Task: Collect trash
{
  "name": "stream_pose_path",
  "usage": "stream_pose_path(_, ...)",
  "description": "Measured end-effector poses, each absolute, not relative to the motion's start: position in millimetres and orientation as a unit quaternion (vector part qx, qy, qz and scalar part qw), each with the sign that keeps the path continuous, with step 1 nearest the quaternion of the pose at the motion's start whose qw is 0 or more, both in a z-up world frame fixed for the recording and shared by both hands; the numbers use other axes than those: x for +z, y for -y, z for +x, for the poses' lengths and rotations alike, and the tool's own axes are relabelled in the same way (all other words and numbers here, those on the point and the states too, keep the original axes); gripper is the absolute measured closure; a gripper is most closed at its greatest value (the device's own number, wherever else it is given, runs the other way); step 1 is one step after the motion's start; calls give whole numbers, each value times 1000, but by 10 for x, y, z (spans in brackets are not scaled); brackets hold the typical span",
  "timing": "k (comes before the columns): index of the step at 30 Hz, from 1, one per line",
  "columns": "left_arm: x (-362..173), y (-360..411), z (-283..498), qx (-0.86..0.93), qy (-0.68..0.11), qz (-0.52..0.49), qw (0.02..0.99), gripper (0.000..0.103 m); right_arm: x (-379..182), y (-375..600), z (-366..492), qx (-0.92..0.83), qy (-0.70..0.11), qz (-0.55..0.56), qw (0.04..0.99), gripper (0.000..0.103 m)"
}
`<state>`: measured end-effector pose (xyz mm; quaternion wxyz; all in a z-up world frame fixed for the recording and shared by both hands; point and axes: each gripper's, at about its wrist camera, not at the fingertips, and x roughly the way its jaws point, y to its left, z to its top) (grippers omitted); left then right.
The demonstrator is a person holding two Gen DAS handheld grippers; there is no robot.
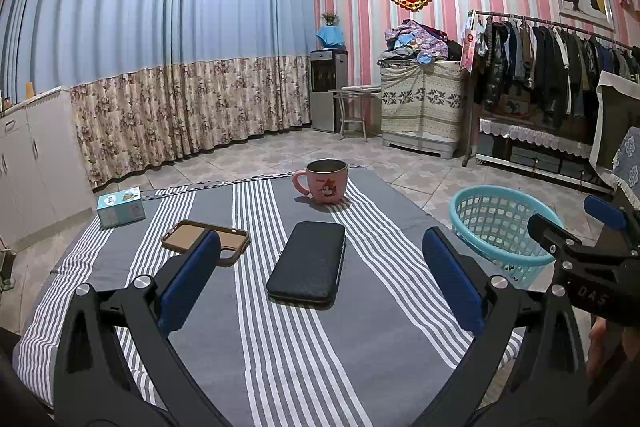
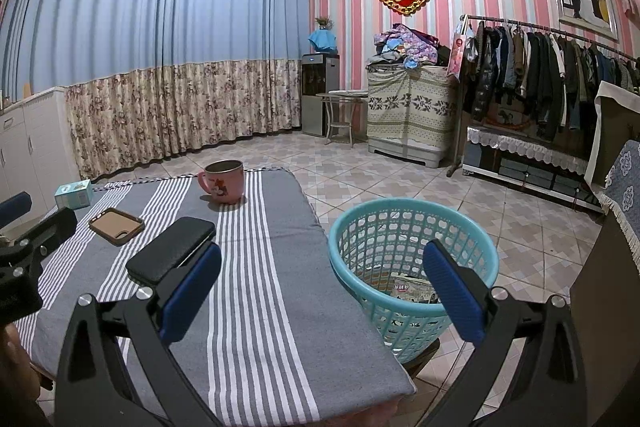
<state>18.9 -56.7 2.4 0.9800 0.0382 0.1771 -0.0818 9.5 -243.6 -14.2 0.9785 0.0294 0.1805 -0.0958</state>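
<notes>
A teal plastic basket [image 2: 400, 227] stands just off the table's right edge, with a printed wrapper [image 2: 414, 291] lying in its bottom. In the left wrist view the same basket [image 1: 500, 223] shows at the right. My left gripper [image 1: 320, 275] hangs open over the near part of the striped table, with a black wallet [image 1: 308, 265] lying between its fingers' line of sight. My right gripper [image 2: 322, 287] is open too, above the table's right edge and the basket's near rim, holding nothing.
On the striped tablecloth [image 1: 256, 347] sit a pink mug [image 1: 324, 183], a brown phone case [image 1: 204, 239] and a small blue box [image 1: 120, 207]. A clothes rack [image 2: 560, 75], a covered cabinet and a water dispenser line the far wall.
</notes>
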Motion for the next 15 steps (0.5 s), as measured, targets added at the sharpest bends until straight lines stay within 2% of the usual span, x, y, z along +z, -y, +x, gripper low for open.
stream_pose_path(15, 29, 560, 181, -80, -175, 41, 981, 5, -147, 2435, 98, -96, -180, 29, 978, 4)
